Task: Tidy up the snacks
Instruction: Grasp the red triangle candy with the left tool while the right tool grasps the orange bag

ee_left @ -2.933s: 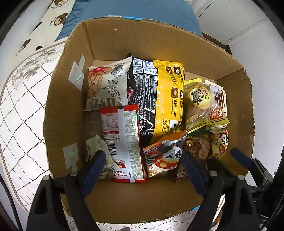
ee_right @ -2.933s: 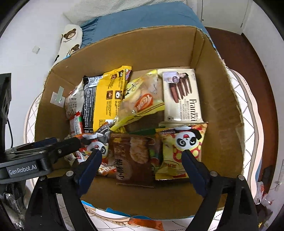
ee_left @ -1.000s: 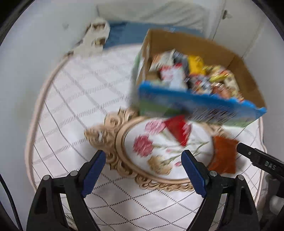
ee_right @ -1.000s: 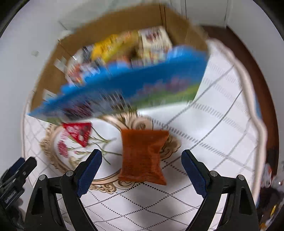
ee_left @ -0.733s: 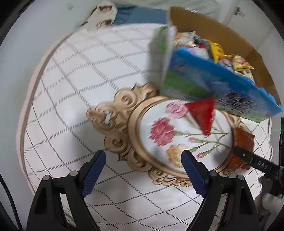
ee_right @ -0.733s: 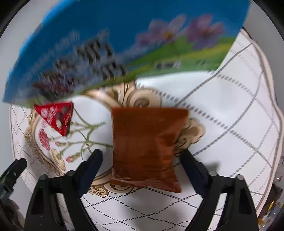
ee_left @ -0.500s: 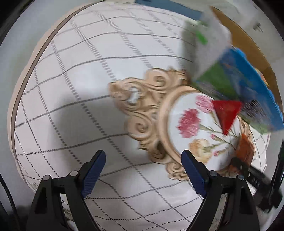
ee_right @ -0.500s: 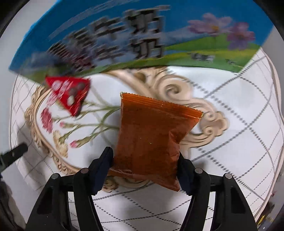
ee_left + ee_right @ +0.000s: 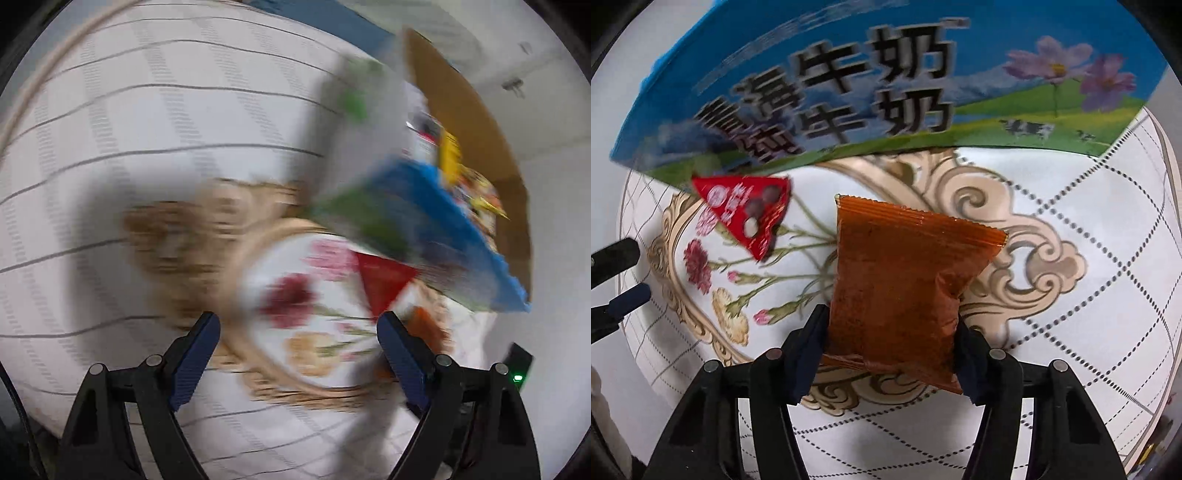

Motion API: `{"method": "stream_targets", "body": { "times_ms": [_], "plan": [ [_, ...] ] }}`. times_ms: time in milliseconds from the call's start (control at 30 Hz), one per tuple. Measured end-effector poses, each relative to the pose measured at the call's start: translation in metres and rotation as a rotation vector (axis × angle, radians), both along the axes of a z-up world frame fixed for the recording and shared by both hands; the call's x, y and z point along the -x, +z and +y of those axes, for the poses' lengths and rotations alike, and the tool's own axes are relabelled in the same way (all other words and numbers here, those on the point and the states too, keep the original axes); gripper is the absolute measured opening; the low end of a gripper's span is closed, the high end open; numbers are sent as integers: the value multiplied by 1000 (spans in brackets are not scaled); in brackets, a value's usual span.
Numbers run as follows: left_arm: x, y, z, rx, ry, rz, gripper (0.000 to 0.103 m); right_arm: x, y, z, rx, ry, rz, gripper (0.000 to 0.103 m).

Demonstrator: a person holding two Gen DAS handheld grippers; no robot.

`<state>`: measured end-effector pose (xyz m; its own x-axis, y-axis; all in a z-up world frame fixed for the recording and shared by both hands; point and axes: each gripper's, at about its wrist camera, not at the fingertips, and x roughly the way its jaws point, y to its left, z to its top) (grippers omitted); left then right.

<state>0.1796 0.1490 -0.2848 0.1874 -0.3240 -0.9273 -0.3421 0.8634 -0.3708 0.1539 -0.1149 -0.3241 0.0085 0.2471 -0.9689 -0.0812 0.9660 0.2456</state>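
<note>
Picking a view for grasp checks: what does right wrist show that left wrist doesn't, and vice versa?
Right wrist only: the right gripper with its jaws, which have just been closing, pressed on both sides of the orange-brown foil snack packet; sharp black print on the blue and green carton wall.

Left wrist only: the open left gripper with nothing between its jaws, and snacks inside the carton. Heavily blurred.

Both: the red triangular snack packet, the floral quilted cloth, the carton, the orange-brown packet.
</note>
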Motion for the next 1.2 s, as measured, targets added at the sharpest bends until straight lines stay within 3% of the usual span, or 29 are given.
{"method": "stream_targets", "body": {
  "times_ms": [267,367,433,533,767,933,1067,1133,1200],
  "plan": [
    [-39,-30,-65,40,-100,30,87,-4,0,-27,24,-53,7,63],
    [-40,-37,-72,-13,-109,14,71,-4,0,-35,27,-61,15,63],
    [-39,-39,-73,-42,-117,8,41,-3,-1,-37,27,-58,20,63],
    [-34,-39,-72,-71,-140,-3,34,-8,-4,-53,30,-42,27,63],
    [38,-38,-68,-172,-270,19,34,46,-5,-71,4,19,78,63],
    [100,-46,-73,-160,-342,73,34,87,-7,-83,-2,62,130,63],
    [95,-34,-61,-81,-252,54,40,96,-10,-93,-11,72,141,63],
    [75,-23,-50,-36,-168,21,57,94,-10,-99,-19,55,139,63],
    [56,-13,-40,-9,-93,-19,62,85,-7,-105,-19,43,126,63]
  ]
}}
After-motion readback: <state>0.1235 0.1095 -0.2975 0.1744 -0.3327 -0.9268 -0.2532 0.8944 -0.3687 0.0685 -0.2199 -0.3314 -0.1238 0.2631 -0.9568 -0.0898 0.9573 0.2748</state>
